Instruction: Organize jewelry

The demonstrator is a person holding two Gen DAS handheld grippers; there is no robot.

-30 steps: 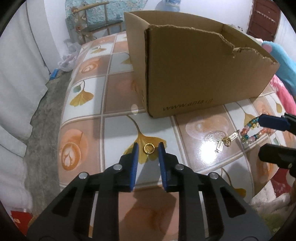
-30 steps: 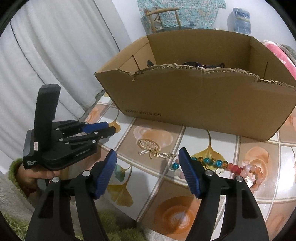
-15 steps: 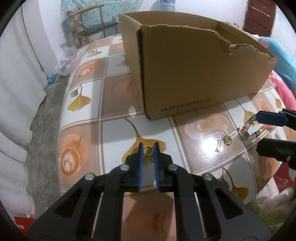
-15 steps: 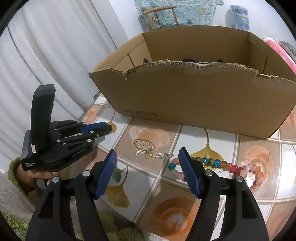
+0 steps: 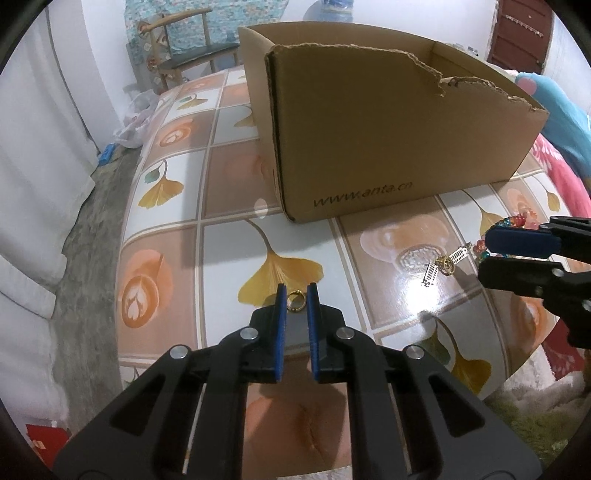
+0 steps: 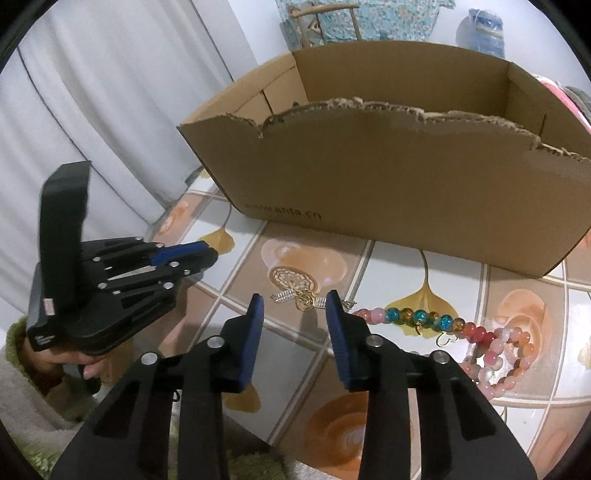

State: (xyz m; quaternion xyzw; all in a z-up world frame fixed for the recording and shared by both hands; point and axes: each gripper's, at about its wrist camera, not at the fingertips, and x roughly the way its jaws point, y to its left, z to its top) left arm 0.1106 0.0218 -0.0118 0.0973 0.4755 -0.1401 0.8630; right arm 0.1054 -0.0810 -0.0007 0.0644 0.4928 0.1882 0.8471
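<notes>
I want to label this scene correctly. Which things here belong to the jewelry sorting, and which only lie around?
Job: gold ring, gold charm with silver springs, beaded bracelets, cardboard box.
Lying about: wooden chair, plastic bag, water bottle.

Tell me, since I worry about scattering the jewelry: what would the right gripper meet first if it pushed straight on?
Probably the gold charm with its silver springs, lying just past the right gripper on the table. Its jaws have just been closing; nothing is gripped.
</notes>
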